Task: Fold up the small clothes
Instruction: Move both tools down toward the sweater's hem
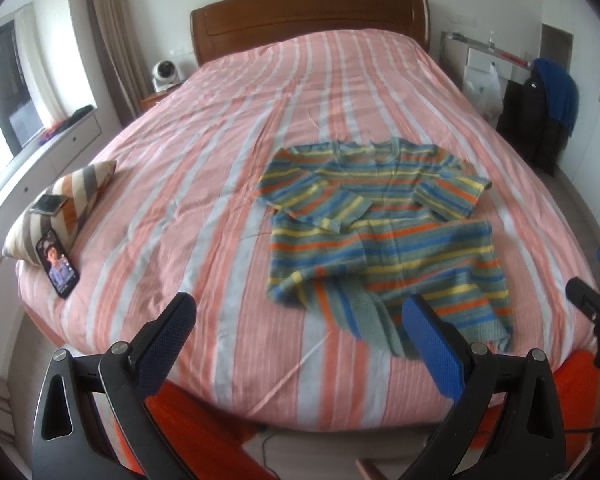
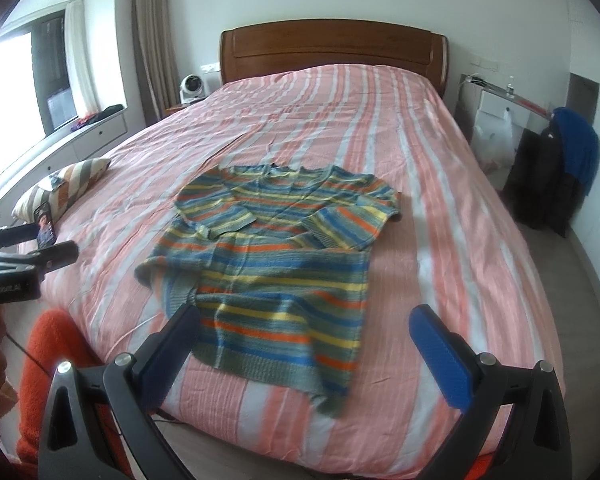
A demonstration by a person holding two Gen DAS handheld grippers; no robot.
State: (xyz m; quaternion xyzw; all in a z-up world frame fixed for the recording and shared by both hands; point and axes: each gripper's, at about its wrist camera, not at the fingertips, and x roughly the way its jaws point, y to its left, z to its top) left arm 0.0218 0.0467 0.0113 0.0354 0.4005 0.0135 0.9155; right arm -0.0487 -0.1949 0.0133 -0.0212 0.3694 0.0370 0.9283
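A striped knit sweater [image 1: 384,220] in blue, green, yellow and orange lies on the pink striped bed [image 1: 204,168], both sleeves folded in across the chest, hem toward me and rumpled at its near left corner. It also shows in the right wrist view [image 2: 276,248]. My left gripper [image 1: 300,312] is open and empty, held above the foot of the bed, left of the hem. My right gripper [image 2: 304,320] is open and empty, just above the sweater's hem. The right gripper's tip shows at the left view's right edge [image 1: 592,300].
A striped cushion [image 1: 64,208] with two phones [image 1: 58,266] lies at the bed's left edge. The wooden headboard [image 1: 308,12] is at the far end. A white fan [image 1: 165,74] stands on the nightstand. Dark clothes hang on a rack [image 1: 548,104] at right. An orange sleeve [image 2: 56,360] is below.
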